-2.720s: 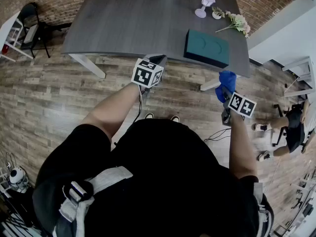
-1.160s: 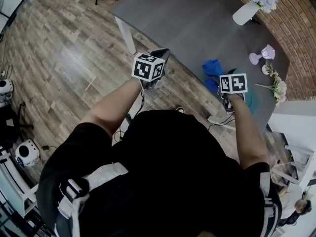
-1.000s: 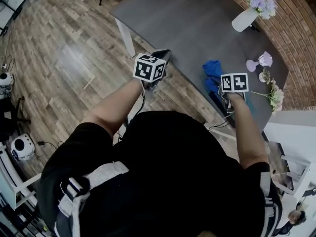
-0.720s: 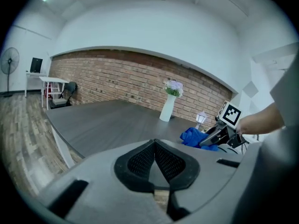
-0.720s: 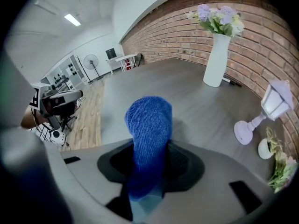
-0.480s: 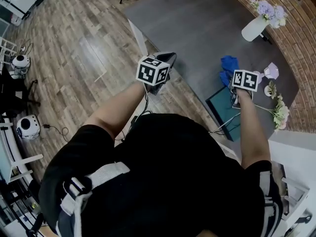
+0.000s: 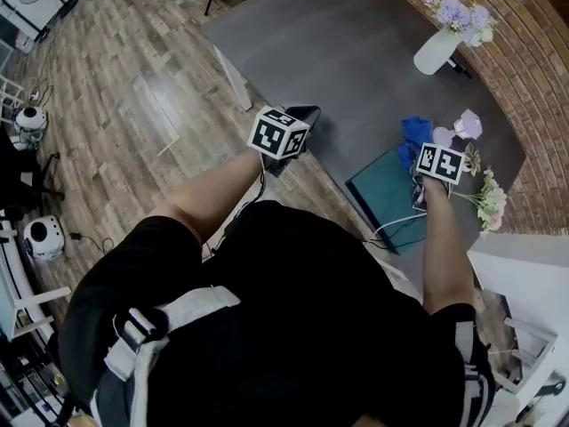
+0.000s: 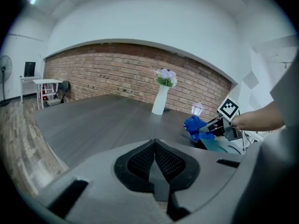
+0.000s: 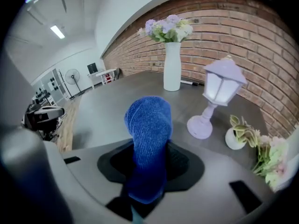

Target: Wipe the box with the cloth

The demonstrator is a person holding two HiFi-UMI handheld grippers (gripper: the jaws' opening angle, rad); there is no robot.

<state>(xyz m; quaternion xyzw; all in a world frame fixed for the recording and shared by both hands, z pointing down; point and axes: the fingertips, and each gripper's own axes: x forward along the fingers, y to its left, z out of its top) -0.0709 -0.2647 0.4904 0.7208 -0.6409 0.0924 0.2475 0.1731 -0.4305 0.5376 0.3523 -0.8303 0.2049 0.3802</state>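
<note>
I note on the worktop [image 7: 329,52] a white vase [image 9: 172,66] at 12 o'clock of the right claw [image 9: 150,169], with a lilac lantern [image 9: 217,97] and a small plant [image 9: 232,138] at 2 o'clock. The right forearm is extended, and its claw pinches the blue cloth [image 9: 147,125], bunched upright. The left claw [image 8: 154,160] is pressed together, empty. The teal box [image 7: 391,198] lies flat at 7 o'clock of the right claw.

In the head view the box [image 7: 384,192] is partly covered by the right tongs [image 7: 427,163], the person's forearm [image 7: 436,238] and a white cable [image 7: 387,225], and its far corner sits behind the cloth [image 7: 413,132]. In the left gripper view only a teal sliver of it shows past the left tongs [image 8: 155,164]. In the right gripper view the cloth's lower end disappears between the jaws, and the loose flowers [image 9: 275,160] are cut by the right edge. The bench [image 7: 338,52] runs off the head view's top.
</note>
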